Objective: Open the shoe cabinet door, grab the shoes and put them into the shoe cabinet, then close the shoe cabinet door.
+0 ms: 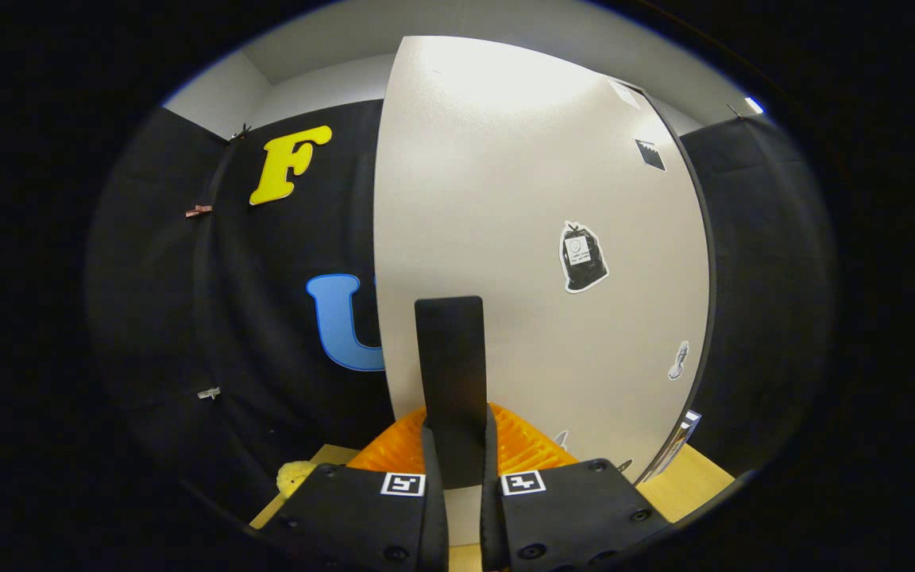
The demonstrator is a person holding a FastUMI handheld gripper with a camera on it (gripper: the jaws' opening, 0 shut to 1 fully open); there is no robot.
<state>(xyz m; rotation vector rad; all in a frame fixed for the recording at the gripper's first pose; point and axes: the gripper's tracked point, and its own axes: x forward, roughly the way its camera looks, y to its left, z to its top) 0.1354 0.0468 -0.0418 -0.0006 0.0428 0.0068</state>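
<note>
cabinet door [521, 238] stickers too small to read, door's lower edge hidden behind the fingers [434, 461], handle [451, 381] base covered between them, yellow object [292, 475] beside them unclear

Non-task stuff in view:

- Black cloth [267, 318] hangs as the booth wall on the left; more of it on the far right.
- Two small clips on the left cloth: a brownish clip [198, 210] higher up, a pale clip [208, 392] lower down, well apart.
- Plain white wall [219, 99] and ceiling [346, 32] above the cloth, corner seam visible.
- Light wood bench [692, 477] at the bottom, bare patch on the right, another sliver on the left.
- Small yellow fuzzy lump [292, 475] at the left edge of the bench, touching the cloth base. Can't tell what it is.
</note>
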